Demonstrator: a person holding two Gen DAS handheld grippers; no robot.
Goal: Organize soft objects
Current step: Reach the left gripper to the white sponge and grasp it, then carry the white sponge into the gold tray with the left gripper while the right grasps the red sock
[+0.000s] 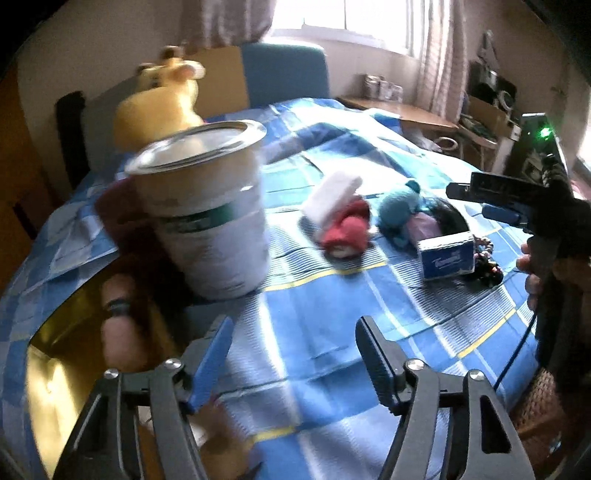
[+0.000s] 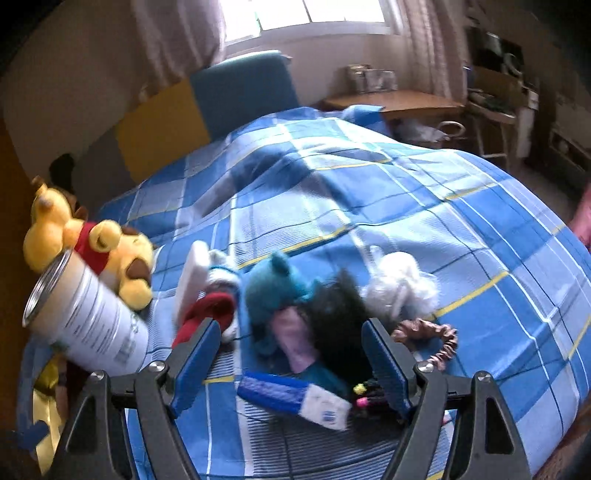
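Bright curtained window (image 2: 310, 14) behind blue checked bed (image 2: 369, 192).

A blue checked bedspread (image 2: 369, 206) with thin yellow and white lines covers the bed. Behind it, a padded headboard shows a yellow panel (image 2: 159, 129) beside a blue panel (image 2: 243, 92). Daylight pours through a window (image 2: 314, 14) hung with pale curtains (image 1: 436, 40). To the right, a wooden desk (image 2: 395, 101) carries a row of small jars (image 2: 369, 79), blurred, and cluttered shelves (image 1: 487, 107) stand against the far wall. A green light (image 1: 544, 132) glows on a dark device at the right edge.
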